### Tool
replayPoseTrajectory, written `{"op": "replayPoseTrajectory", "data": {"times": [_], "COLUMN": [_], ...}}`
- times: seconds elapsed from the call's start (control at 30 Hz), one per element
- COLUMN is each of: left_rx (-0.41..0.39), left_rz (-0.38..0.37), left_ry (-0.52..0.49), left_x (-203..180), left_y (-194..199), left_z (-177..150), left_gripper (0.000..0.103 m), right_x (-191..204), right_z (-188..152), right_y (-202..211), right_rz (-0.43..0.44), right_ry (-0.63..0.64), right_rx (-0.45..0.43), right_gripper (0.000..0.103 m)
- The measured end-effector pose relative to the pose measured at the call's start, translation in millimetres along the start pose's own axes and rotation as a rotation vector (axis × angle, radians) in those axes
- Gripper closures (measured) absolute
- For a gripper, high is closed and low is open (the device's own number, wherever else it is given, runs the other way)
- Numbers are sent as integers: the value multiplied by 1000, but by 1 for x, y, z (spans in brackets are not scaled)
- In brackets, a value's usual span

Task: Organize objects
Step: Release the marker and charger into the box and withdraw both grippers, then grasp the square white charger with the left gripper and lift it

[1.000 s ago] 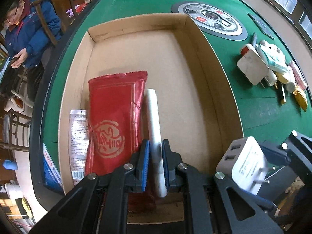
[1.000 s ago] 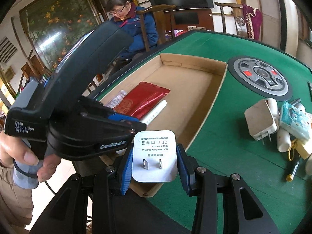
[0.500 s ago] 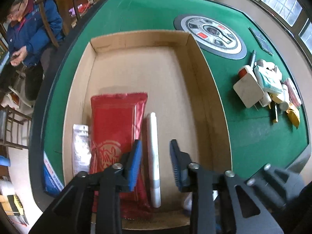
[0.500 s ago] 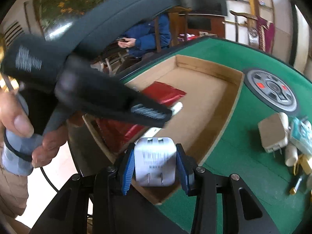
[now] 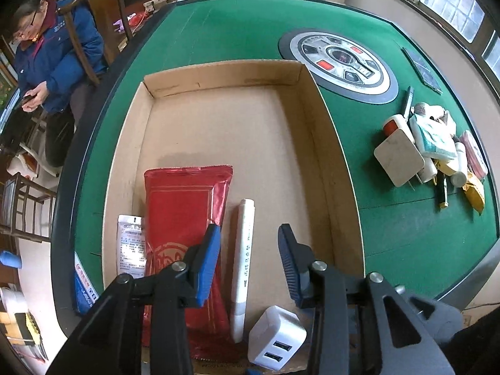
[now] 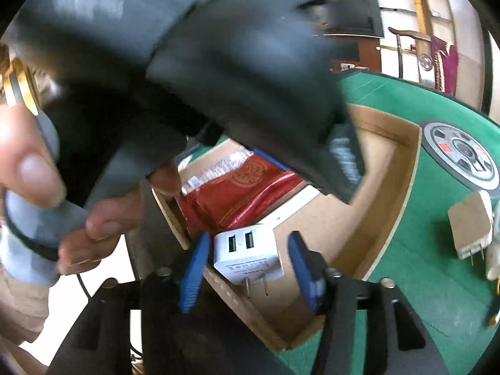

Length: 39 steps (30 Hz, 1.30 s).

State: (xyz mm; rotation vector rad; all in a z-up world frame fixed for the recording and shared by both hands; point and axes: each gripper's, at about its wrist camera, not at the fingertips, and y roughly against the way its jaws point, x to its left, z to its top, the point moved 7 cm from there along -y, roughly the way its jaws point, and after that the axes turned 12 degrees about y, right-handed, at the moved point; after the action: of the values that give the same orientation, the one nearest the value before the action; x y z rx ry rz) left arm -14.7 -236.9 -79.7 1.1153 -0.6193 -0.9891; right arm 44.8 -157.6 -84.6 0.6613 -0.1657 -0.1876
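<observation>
A shallow cardboard box [image 5: 328, 168] lies on the green table. In it lie a red packet [image 5: 184, 218], a white marker [image 5: 243, 259], a silver sachet [image 5: 131, 247] and a white USB charger [image 5: 276, 337] at the near edge. My left gripper [image 5: 248, 262] is open, raised above the marker. My right gripper [image 6: 247, 272] is open with the charger [image 6: 247, 256] lying loose between its jaws inside the box [image 6: 390, 218]. The left gripper's body and the hand on it block much of the right wrist view.
A pile of small items, with a white adapter [image 5: 398, 156], tubes and packets, lies on the table right of the box. A round control panel [image 5: 337, 62] sits in the table's middle. A person in a blue jacket [image 5: 53, 62] sits at the far left.
My left gripper let go of the marker, opened and lifted back. My right gripper brought the charger into the box's near end and opened, leaving it there.
</observation>
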Motion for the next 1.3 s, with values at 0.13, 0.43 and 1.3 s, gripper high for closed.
{"op": "replayPoseTrajectory", "data": {"times": [0.13,0.43,1.3], "left_rx": [-7,6,-23], "left_rz": [-9,-55,-165], "left_ry": [-2,-90,-226], "left_x": [-5,-53,-146], "left_y": [2,-2,9], "left_z": [2,-3,-1], "left_gripper": [66,65,39], "right_x": [-15,-52,-101], "right_z": [-7,-33,-80], "right_y": [30,88,156], "right_rz": [-15,-149,-302], "right_ry": [-62,-204,-380], "right_rx": [-52,-97,-143], "right_gripper": [31,18,0]}}
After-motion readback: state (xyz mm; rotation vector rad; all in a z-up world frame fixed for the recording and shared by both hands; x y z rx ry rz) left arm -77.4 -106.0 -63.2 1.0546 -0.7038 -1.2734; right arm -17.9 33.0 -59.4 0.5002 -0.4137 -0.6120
